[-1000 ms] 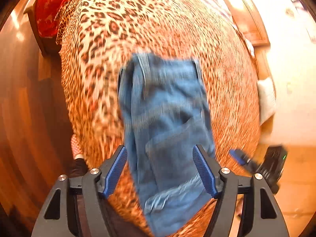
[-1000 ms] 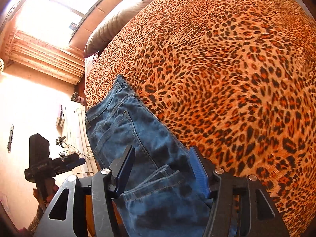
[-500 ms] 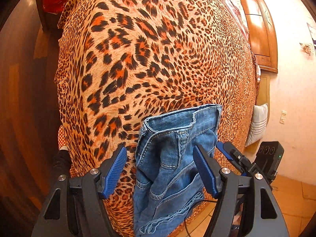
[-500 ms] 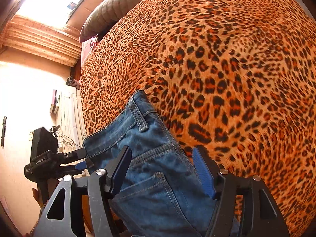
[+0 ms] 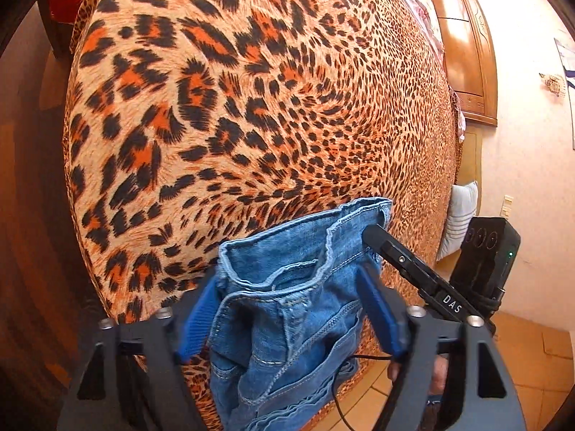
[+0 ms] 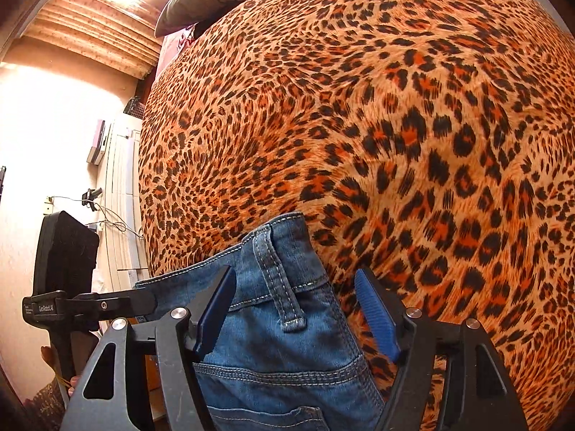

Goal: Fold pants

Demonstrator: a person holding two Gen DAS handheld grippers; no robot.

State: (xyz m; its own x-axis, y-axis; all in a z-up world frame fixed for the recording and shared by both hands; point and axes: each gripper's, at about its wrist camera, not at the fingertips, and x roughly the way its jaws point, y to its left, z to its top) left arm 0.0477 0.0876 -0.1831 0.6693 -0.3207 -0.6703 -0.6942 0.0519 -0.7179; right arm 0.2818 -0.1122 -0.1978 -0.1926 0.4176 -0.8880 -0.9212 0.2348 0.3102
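- Leopard-print bedspread (image 5: 251, 107) in orange and black covers one bed and fills most of both views; a wooden wardrobe (image 5: 463, 46) stands against the far wall in the left view.
- One pair of blue denim pants (image 5: 287, 305) lies at the near edge of the bed, waistband towards the cameras.
- Two grippers show, one on each side of the waistband.
- The left gripper (image 5: 287, 314) has just been closing; bunched denim sits between its blue pads (image 5: 377, 312), which appear to touch the cloth on both sides.
- The right gripper (image 6: 294, 309) has been narrowing slightly but stands apart, waistband and one belt loop (image 6: 280, 283) between its jaws, the right-hand pad clear of the fabric.
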